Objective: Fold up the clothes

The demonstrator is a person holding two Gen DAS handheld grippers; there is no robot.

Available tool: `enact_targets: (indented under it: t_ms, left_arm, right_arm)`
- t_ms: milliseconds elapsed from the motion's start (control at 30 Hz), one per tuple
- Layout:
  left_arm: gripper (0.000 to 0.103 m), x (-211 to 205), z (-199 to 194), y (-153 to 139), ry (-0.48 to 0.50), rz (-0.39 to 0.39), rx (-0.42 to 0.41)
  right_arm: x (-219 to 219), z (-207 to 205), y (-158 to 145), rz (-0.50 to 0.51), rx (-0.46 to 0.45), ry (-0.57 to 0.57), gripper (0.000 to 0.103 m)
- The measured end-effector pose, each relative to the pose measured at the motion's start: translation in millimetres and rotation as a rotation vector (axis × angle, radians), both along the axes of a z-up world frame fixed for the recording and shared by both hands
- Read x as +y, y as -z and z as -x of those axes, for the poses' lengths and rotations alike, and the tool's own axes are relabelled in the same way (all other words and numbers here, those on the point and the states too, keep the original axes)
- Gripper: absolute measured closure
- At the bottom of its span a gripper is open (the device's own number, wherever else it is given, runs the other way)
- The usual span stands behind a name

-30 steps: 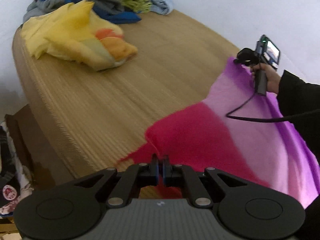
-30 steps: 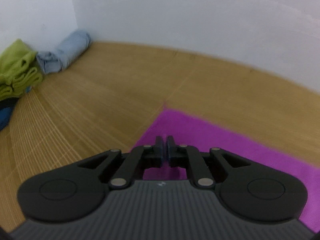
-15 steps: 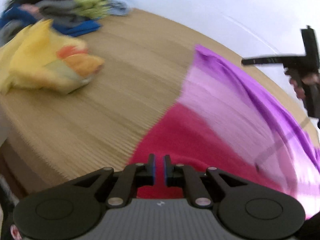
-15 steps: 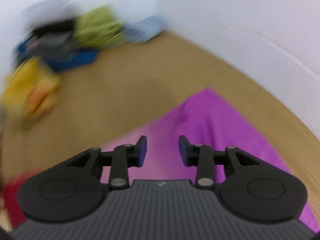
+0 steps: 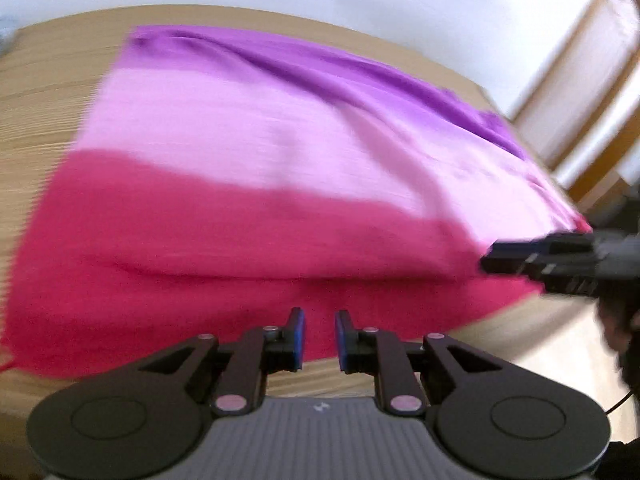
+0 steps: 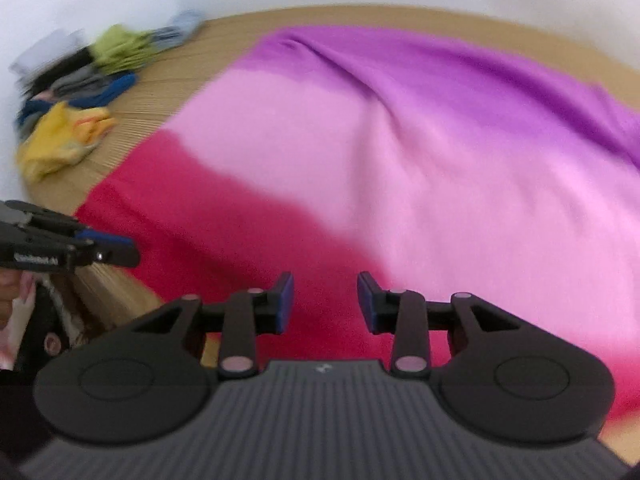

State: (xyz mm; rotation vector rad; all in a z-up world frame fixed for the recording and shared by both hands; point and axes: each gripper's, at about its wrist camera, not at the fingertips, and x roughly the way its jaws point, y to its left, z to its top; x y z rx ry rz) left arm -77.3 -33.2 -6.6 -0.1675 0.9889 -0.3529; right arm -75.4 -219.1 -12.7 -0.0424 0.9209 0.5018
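A large cloth with a red, a pale pink and a purple band point(image 5: 256, 152) lies spread flat on the wooden table point(image 5: 44, 104); it also shows in the right wrist view point(image 6: 400, 152). My left gripper point(image 5: 319, 338) is open and empty over the red band at the table's near edge. My right gripper point(image 6: 324, 304) is open and empty above the red band. The right gripper shows at the right edge of the left wrist view point(image 5: 560, 260). The left gripper shows at the left edge of the right wrist view point(image 6: 68, 248).
A pile of other clothes sits at the table's far left: a yellow and orange garment point(image 6: 60, 140), green cloth point(image 6: 124, 46), blue and grey pieces point(image 6: 80, 88). A white wall stands behind the table. Wooden trim point(image 5: 592, 80) is at the right.
Both grippers have let go of the cloth and opened. They have drawn back to the near edge and swung round, so the whole spread cloth now shows.
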Motion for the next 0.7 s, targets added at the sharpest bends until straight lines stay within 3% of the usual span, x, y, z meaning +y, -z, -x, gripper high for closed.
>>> enact_targets:
  t_ms: [100,233,367,567,700]
  left_arm:
    - [0.084,-25,-6,1,0.116,-0.011,-0.01]
    - [0.084,-41,-31,10,0.199,0.006,-0.004]
    - [0.084,-39,-57,14,0.244,0.017,-0.01]
    - [0.084,-21,-86,3,0.243,0.037,-0.046]
    - [0.084,-19,-102,6,0.245,0.013,-0.037]
  right_arm:
    - [-9,23,4,-0.029,0.001,0.067,0.065]
    - [-5,19,16,-0.054,0.035,0.153,0.065]
    - [4,3,25,-0.022,0.028,0.259,0.066]
    - [11,-28,21,-0.074,-0.08,0.423,0.066]
    - [14,-53,27,-0.07,-0.075,0.434,0.066]
